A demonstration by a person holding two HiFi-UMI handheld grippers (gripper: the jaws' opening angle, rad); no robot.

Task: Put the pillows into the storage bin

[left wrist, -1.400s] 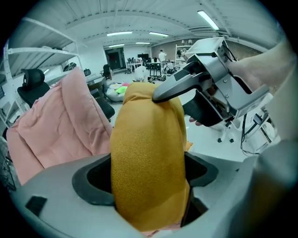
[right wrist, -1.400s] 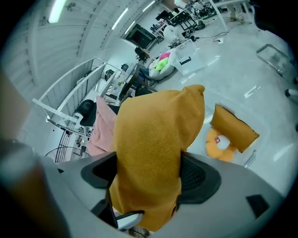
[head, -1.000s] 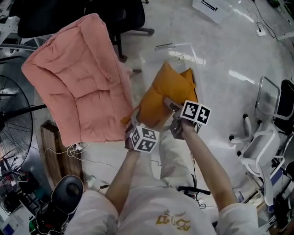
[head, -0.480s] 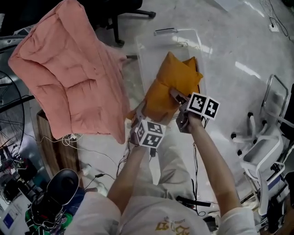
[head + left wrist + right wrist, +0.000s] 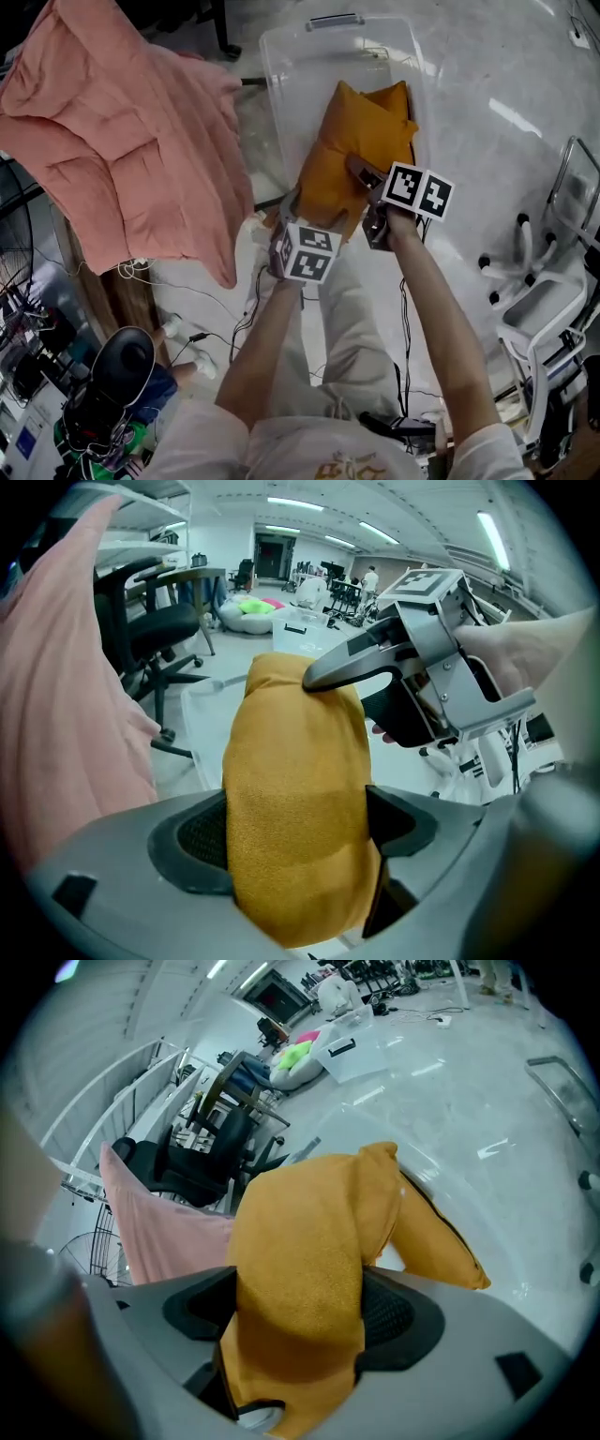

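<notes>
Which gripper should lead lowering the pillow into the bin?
Likely right. Both clamp the orange pillow, but the right gripper sits over the storage bin, the left gripper at its near rim.

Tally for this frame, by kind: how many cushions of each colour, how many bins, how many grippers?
orange pillow: 1 (the orange corner behind looks like its own fold, though I cannot be sure)
pink quilted cushion: 1
clear storage bin: 1
grippers: 2, the left gripper and the right gripper, both shut on the orange pillow
Total: 5
</notes>
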